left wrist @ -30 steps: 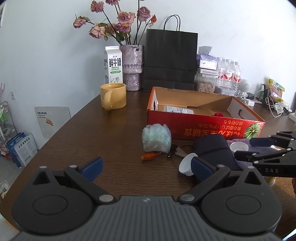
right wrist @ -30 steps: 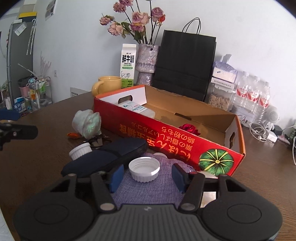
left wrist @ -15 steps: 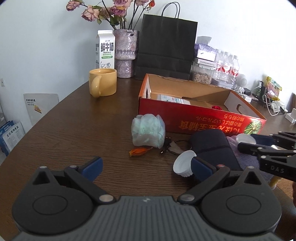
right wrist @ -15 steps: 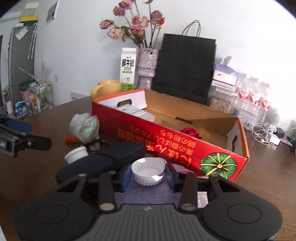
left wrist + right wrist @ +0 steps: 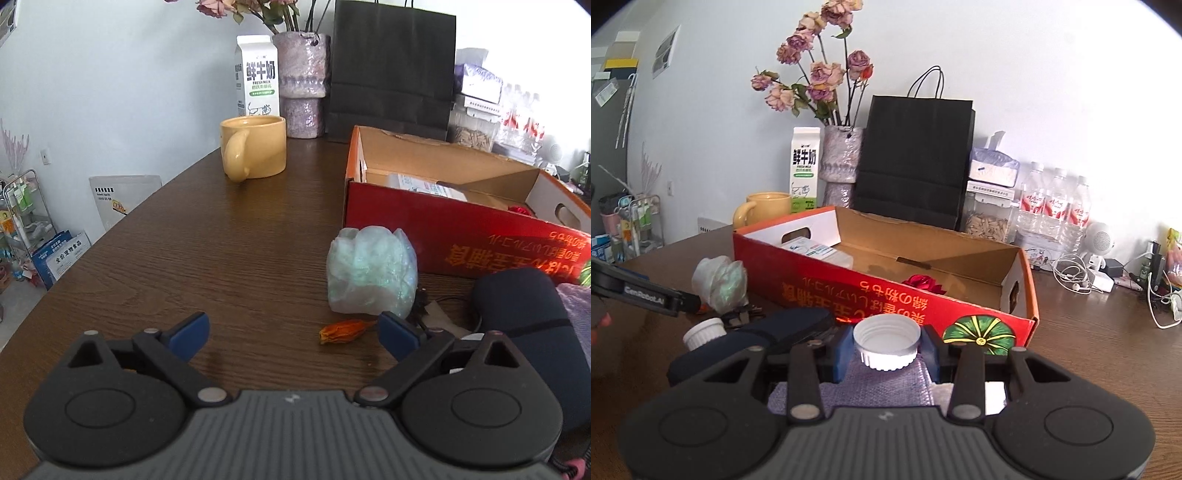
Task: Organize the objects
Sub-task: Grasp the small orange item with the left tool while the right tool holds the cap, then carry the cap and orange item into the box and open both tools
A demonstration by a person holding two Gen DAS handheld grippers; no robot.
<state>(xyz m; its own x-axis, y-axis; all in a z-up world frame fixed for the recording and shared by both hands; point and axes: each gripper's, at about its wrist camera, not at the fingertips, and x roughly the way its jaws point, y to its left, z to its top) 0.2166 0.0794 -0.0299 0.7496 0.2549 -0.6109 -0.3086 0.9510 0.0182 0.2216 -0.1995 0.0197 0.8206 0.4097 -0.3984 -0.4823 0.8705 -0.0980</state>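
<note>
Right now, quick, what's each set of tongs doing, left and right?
Left tongs: open, nothing between them, over the table near the orange dried bud.
Right tongs: closed on the white cap.

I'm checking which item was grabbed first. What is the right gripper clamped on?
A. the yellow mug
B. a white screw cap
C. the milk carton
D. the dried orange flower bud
B: the right gripper has its blue pads pressed on both sides of the white screw cap, held above the purple cloth; the yellow mug and milk carton stand far back on the table.
</note>
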